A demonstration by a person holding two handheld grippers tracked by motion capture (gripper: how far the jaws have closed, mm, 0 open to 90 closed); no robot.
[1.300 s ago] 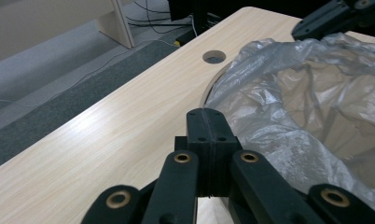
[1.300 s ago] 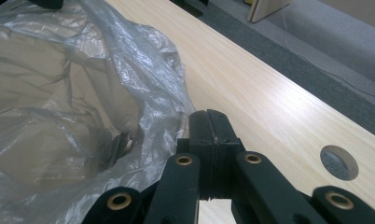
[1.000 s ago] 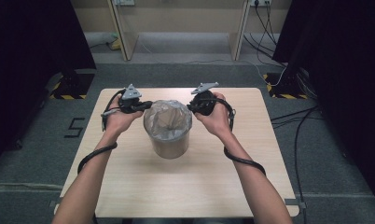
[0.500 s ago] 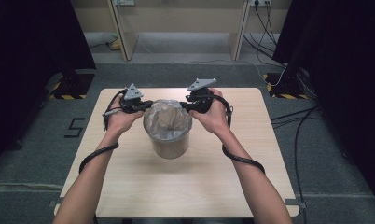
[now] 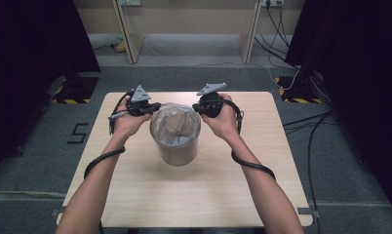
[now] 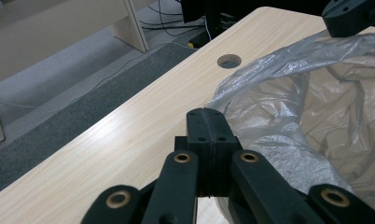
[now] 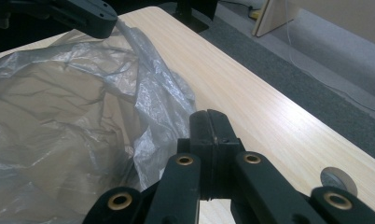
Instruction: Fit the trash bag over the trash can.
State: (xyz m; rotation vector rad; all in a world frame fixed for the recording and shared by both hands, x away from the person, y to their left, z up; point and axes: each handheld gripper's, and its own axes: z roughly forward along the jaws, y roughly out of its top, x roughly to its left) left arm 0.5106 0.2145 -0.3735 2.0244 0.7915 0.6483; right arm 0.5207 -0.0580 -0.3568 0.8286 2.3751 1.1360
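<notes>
A round grey bin (image 5: 177, 153) stands mid-table, lined with a thin clear plastic bag (image 5: 175, 124). My left gripper (image 5: 155, 106) is at the bag's left rim. Its jaws (image 6: 206, 112) are shut, and the film (image 6: 288, 93) runs off from their tip. My right gripper (image 5: 196, 108) is at the right rim. Its jaws (image 7: 208, 113) have just been closing and now stand together with the bag's edge (image 7: 162, 107) gathered at them. Each gripper view shows the other gripper, the right one (image 6: 349, 16) and the left one (image 7: 90, 18), with the film drawn up to its tip.
The light wooden table (image 5: 135, 195) has a round cable hole (image 6: 229, 60) near its far edge. Grey carpet surrounds it. A pale shelf unit (image 5: 184, 29) stands behind, cables (image 5: 311, 126) trail on the floor at right, and dark curtains hang on both sides.
The right gripper rose a little at the bag's right rim and came back down. The left hand and the bin stayed where they were.
</notes>
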